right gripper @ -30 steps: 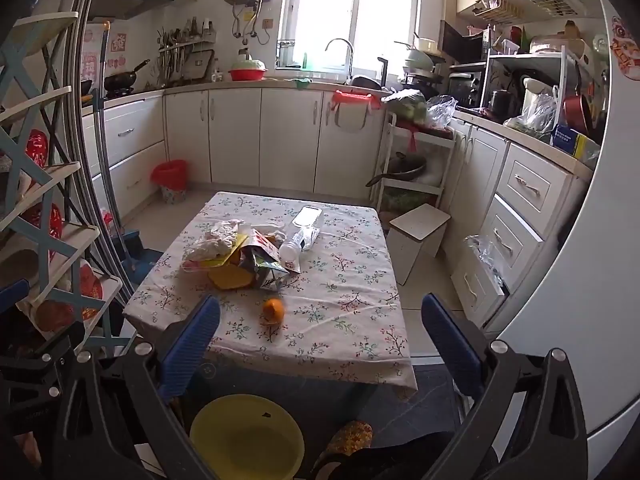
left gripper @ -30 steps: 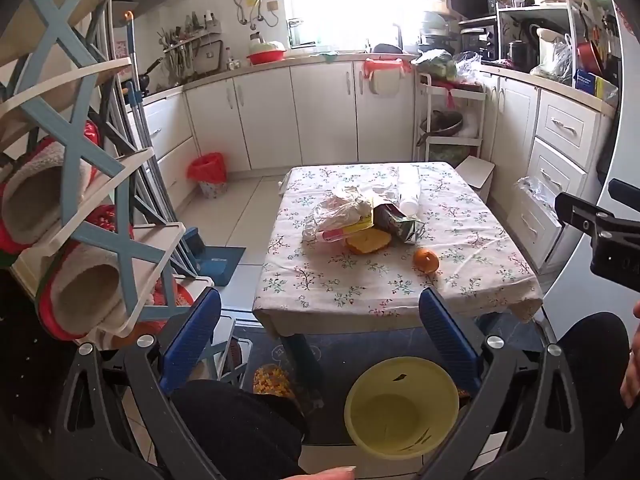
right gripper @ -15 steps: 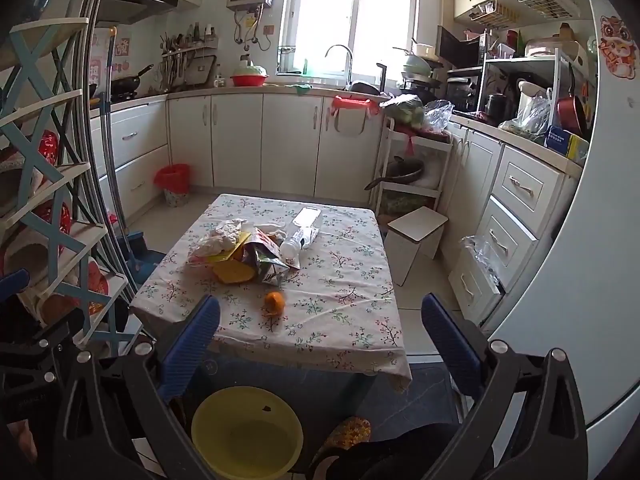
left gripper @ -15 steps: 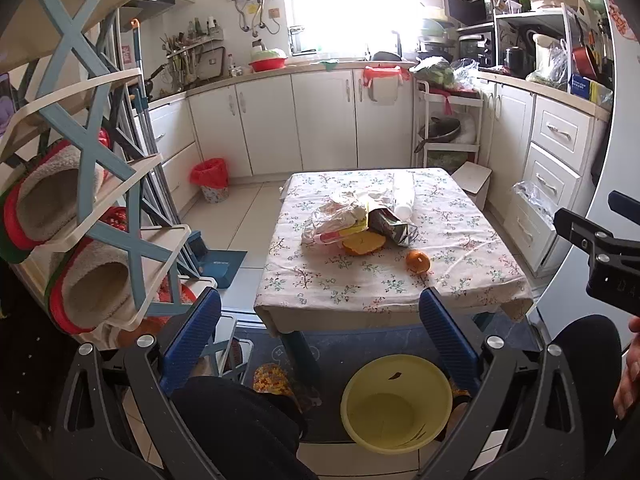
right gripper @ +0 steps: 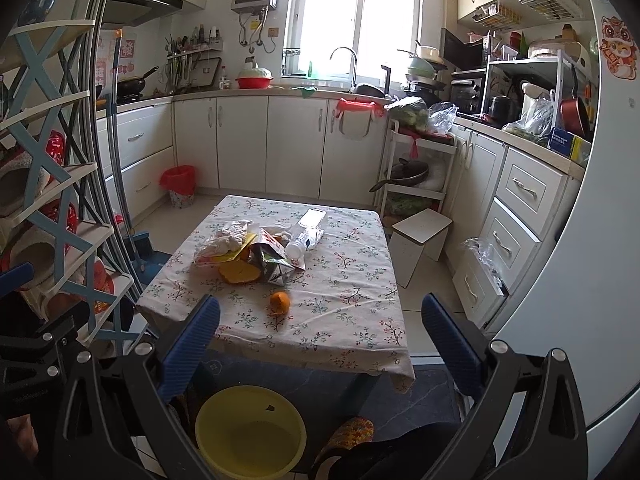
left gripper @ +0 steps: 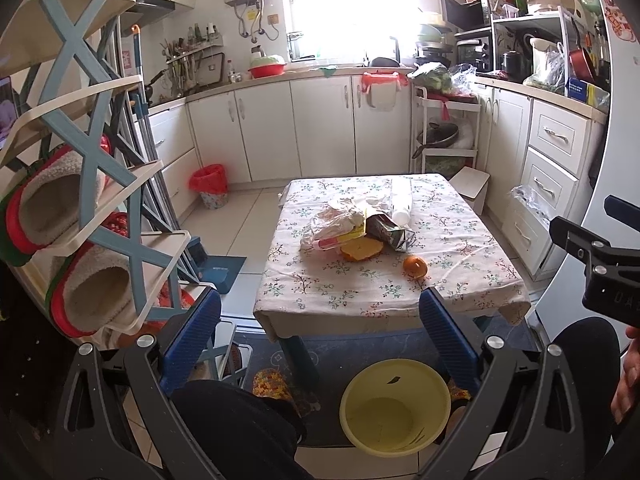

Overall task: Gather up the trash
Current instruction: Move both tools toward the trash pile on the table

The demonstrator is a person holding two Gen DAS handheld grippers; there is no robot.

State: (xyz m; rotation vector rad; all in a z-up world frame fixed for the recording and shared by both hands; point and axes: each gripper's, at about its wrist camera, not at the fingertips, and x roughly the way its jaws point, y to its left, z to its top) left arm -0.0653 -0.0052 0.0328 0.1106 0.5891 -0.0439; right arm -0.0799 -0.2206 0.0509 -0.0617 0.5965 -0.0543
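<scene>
Both rigs have pulled back from 1 s ago; table sits farther off, nothing picked yet. Left gripper [left gripper: 320, 336] and right gripper [right gripper: 320, 336] spread wide, empty. Yellow basin [right gripper: 250, 432] on floor below. Trash pile [right gripper: 256, 250] mid floral table [right gripper: 352, 320], orange peel [right gripper: 279, 303] nearer. Red bin [right gripper: 179, 186] by far cabinets.

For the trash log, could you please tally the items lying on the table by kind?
Plastic bag: 1
Snack wrapper: 1
Plastic bottle: 1
Orange peel: 1
Orange: 1
Total: 5, as far as the overlapping pile shows.
</scene>
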